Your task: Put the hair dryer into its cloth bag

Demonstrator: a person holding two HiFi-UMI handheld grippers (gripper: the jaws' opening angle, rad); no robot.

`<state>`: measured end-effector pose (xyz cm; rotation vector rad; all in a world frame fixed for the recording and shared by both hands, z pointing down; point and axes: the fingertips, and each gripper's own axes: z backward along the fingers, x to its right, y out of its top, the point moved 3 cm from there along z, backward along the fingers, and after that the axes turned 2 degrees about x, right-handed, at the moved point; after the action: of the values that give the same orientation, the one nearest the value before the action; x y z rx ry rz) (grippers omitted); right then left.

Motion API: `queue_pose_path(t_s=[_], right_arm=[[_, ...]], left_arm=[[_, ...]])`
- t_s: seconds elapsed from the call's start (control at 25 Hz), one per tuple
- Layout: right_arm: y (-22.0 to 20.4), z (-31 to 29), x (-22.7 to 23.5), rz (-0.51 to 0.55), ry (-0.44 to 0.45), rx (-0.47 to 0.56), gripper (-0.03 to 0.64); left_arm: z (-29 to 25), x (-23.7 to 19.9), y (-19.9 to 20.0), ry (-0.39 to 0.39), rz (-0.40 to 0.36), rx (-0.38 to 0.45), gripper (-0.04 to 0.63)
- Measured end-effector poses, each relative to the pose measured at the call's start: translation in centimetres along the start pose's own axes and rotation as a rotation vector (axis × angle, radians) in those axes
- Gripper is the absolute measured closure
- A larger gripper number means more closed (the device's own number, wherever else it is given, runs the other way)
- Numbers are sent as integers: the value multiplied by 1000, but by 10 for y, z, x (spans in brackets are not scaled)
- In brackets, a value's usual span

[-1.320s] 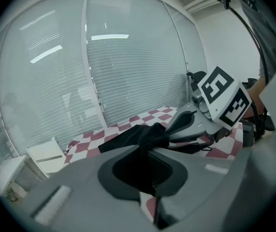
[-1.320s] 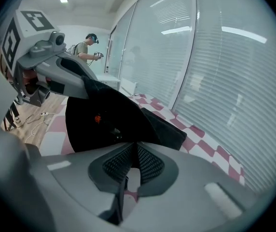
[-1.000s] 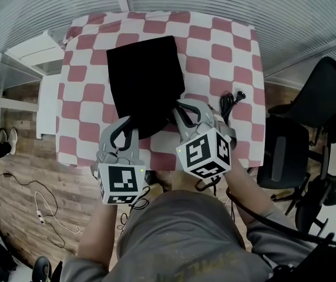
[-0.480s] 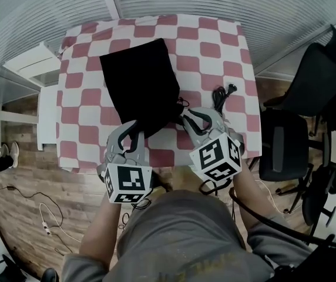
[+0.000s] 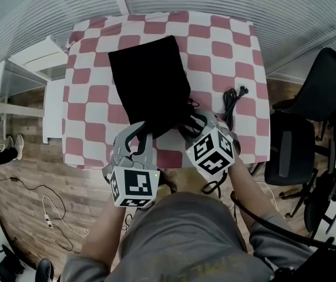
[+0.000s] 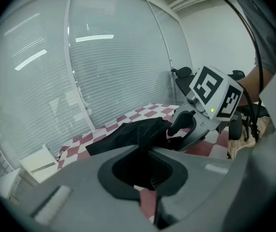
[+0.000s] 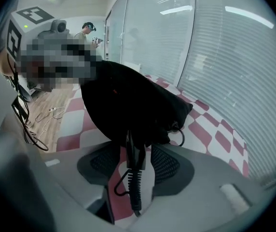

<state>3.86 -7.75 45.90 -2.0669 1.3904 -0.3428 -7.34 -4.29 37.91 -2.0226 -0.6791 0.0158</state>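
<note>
Checkered table (image 5: 227, 46): hair dryer (image 7: 133, 151) mostly inside black cloth bag (image 5: 150, 84).

The person wears a grey shirt (image 5: 180, 234). The left gripper (image 5: 134, 141) and right gripper (image 5: 192, 121) are grey, with curved fingers (image 5: 120, 145) lined black. Each bears a white cube (image 5: 134, 185) with black square markers and a green light. A black cable (image 5: 262, 219) trails at 4 o'clock.

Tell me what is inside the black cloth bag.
Only a ribbed cord end sticks out of the cloth bag, between the right tool's jaws, which have just been opening. The cloth covers whatever else is inside.
</note>
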Motion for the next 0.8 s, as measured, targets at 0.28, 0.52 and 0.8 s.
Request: queue_pose_path(t_s=[0.28, 0.52, 0.8], right_arm=[[3, -19, -2, -10, -11, 1, 423], [16, -8, 3, -49, -4, 76, 431], [30, 4, 6, -154, 14, 151, 431]], left_arm=[[0, 4, -2, -27, 4, -2, 587], [0, 0, -12, -16, 1, -33, 587], [5, 5, -17, -30, -26, -54, 587]])
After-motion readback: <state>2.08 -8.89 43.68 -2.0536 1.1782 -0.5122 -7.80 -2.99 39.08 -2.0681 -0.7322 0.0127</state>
